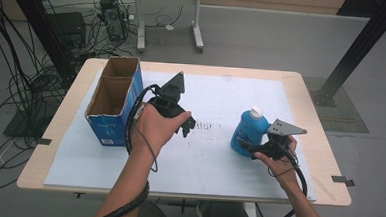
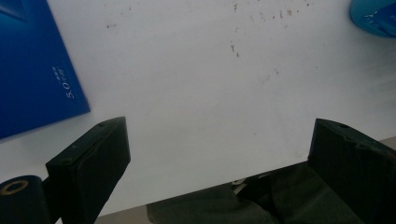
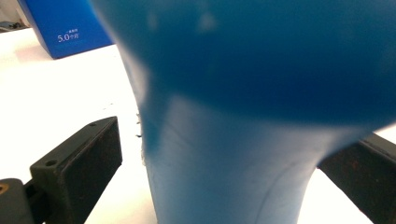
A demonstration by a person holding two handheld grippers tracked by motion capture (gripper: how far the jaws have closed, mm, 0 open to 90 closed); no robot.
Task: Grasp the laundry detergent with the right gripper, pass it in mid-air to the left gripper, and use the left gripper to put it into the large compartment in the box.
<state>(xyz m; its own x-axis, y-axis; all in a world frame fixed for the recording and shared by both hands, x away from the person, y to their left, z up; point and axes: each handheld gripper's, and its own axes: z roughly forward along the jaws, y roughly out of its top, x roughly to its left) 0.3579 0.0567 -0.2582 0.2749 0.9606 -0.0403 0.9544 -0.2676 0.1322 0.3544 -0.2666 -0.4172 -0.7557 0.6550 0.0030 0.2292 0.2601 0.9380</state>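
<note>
While the right gripper (image 1: 257, 151) straddles the blue bottle (image 1: 250, 129) with jaws wide, the left gripper (image 1: 186, 126), also wide, hovers right of the cardboard box (image 1: 113, 104)

Light wooden table (image 1: 64, 132) with rounded corners, topped by a white mat (image 1: 212, 174). Grey floor (image 1: 264, 42) all around. Tangled black cables (image 1: 12, 79) at left, beside a black box (image 1: 67, 27). Second table's white legs (image 1: 197, 36) beyond. Black slanted post (image 1: 357, 49) at right, footed on a dark floor mat (image 1: 343, 114).
</note>
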